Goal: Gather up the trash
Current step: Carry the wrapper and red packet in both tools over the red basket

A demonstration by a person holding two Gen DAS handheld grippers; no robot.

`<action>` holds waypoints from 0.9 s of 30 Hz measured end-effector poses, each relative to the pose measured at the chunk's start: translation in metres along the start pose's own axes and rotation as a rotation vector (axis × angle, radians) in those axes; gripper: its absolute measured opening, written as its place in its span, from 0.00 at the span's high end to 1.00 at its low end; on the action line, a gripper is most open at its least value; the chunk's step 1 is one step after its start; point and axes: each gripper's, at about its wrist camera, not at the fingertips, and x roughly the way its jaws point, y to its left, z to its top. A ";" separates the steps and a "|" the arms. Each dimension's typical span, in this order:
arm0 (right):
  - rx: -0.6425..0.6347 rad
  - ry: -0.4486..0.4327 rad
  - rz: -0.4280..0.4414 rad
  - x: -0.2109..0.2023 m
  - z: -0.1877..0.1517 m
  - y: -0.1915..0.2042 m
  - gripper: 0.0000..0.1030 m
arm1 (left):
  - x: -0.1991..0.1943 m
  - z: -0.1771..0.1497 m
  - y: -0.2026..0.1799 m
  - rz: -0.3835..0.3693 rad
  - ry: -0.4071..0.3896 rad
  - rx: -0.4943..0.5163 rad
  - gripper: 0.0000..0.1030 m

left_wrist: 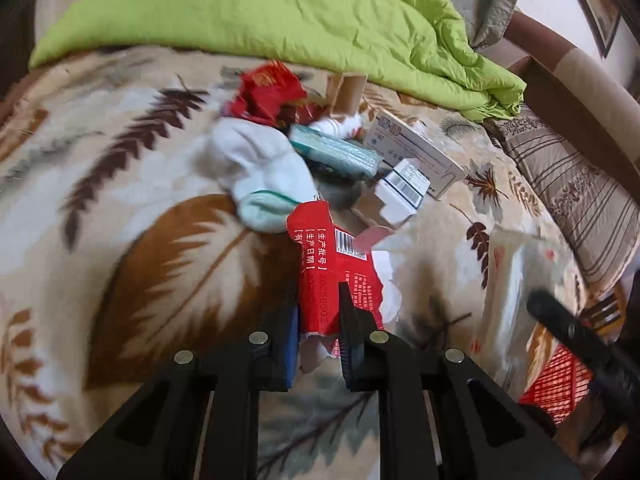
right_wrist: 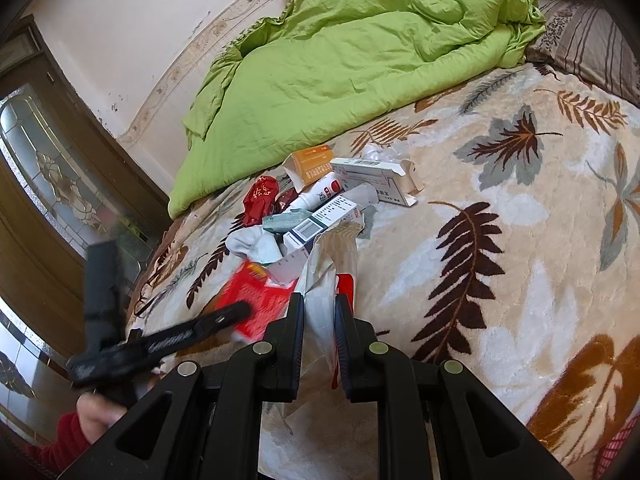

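Black tongs on my left (left_wrist: 316,312) fill the bottom of the left wrist view, nearly closed, with a torn red carton (left_wrist: 336,276) printed with white Chinese characters and a barcode pinched between their fingers. Just beyond the carton lies a pile of trash on the bed's leaf-patterned blanket (left_wrist: 132,184): a white sock with a pale green toe (left_wrist: 260,176), a crumpled red wrapper (left_wrist: 268,94), a teal packet (left_wrist: 336,152), a small white box with a barcode (left_wrist: 400,192) and a longer white box (left_wrist: 416,148) behind it. A lime green quilt (left_wrist: 280,12) is heaped along the far side of the bed. At the right edge I see a translucent plastic bag (left_wrist: 516,280), blurred, and a black finger of my other tool beside a red mesh basket (left_wrist: 560,380).

From the right wrist view, my right tongs (right_wrist: 320,320) are closed down on the whitish plastic bag (right_wrist: 324,276), whose mouth stands up between the fingers. To the left, the left tongs (right_wrist: 224,316) reach in, blurred, holding the red carton (right_wrist: 256,300) close to the bag's opening. A hand (right_wrist: 96,416) in a red sleeve grips that tool at lower left. Farther off sit the sock (right_wrist: 252,240), the red wrapper (right_wrist: 260,198), a white bottle (right_wrist: 320,194), an orange box (right_wrist: 312,162) and the white boxes (right_wrist: 372,178), all near the green quilt (right_wrist: 340,60)
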 end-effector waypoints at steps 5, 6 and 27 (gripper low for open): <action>-0.008 -0.008 -0.006 -0.001 -0.001 0.002 0.84 | -0.031 -0.012 -0.008 0.032 -0.092 0.047 0.85; -0.011 -0.010 -0.010 -0.001 -0.001 0.003 0.84 | -0.036 -0.013 -0.012 0.024 -0.104 0.060 0.85; 0.011 -0.035 -0.034 -0.033 -0.010 0.001 0.84 | -0.065 -0.031 -0.070 -0.037 -0.134 0.203 0.85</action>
